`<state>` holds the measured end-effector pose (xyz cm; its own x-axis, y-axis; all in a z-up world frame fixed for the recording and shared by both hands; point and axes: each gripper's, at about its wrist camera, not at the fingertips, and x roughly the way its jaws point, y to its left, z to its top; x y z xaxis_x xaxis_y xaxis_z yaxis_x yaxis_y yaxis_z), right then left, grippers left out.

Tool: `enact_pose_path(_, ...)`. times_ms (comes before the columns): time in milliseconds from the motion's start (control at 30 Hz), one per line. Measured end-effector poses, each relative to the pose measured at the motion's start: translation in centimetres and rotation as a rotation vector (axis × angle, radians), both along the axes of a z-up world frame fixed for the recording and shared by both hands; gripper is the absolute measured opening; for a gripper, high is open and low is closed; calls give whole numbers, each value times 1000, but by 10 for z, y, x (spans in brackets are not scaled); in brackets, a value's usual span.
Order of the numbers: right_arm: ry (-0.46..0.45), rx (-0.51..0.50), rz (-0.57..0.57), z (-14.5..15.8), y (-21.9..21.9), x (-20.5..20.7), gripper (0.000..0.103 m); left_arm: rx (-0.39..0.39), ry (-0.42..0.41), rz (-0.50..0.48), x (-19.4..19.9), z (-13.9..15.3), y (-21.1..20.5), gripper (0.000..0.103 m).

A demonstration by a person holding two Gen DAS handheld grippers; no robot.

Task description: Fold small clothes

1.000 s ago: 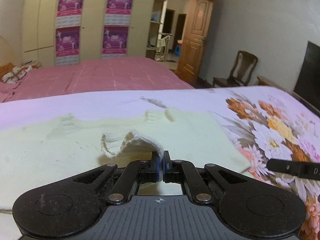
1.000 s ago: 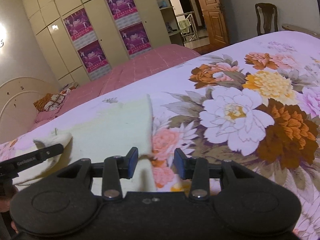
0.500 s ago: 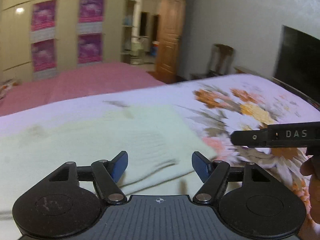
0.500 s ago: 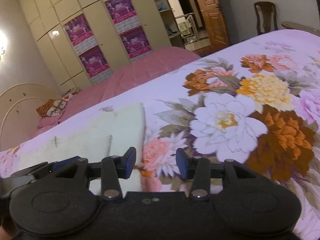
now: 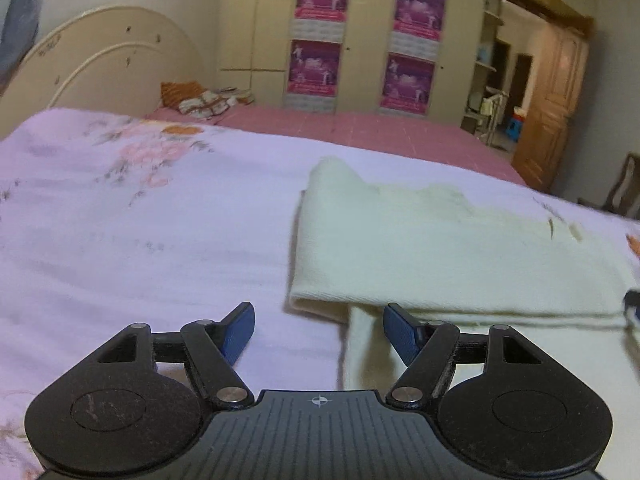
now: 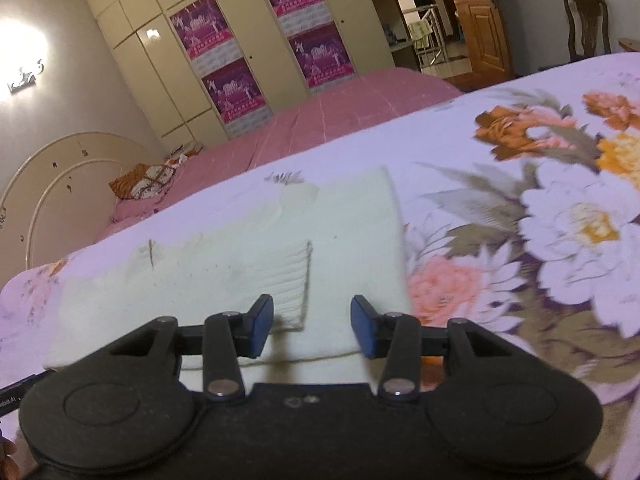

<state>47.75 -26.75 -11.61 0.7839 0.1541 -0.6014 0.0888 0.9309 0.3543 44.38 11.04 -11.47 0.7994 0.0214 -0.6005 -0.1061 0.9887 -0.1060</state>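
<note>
- Garment (image 5: 452, 248): a pale cream knit lying flat on the floral sheet (image 5: 140, 216), with one layer laid over another; in the left view its folded end faces left and a lower layer runs toward the camera.
- We judge it light, soft and limp. It should drape and sag when lifted and hold no shape of its own, so we lift it at two points together.
- The ribbed hem (image 6: 292, 280) looks thicker than the plain knit and should give a firmer bite.
- We would pinch both layers at a corner or edge, shallow, so that the sheet is not caught too.
- Left gripper (image 5: 318, 332): jaws stand wide apart, empty. It is low over the sheet just beside the folded end; the right pad (image 5: 400, 334) overlaps the cloth edge in the picture, contact not certain.
- Right gripper (image 6: 312, 326): jaws part open, nothing clamped. The cloth lies below the gap, near its right edge.
- Main risk, in our judgement: one layer slips free and the fold opens.
</note>
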Motion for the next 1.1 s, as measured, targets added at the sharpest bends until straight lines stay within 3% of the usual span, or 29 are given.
enact_pose_path(67, 2, -29, 15, -2, 9, 5, 36, -14, -10, 4, 1, -1, -2, 71)
enact_pose_path(133, 0, -59, 30, -2, 18, 9, 12, -17, -20, -2, 2, -1, -4, 71)
enact_pose_path(167, -9, -65, 38, 0, 21, 11, 6, -22, -38, -6, 2, 0, -11, 71)
enact_pose_path(267, -67, -94, 31, 11, 25, 8, 6, 25, 2, -10, 16, 1, -21, 71)
enact_pose_path(333, -96, -101, 18, 17, 23, 5, 6, 13, 21, -22, 23, -1, -18, 71)
enact_pose_path(733, -95, -121, -97, 19, -18, -15, 6, 7, 22, -46, 19, -5, -14, 71)
enact_pose_path(1100, -99, -136, -107, 18, -24, -28, 6, -14, 21, -45, 25, -9, -6, 71)
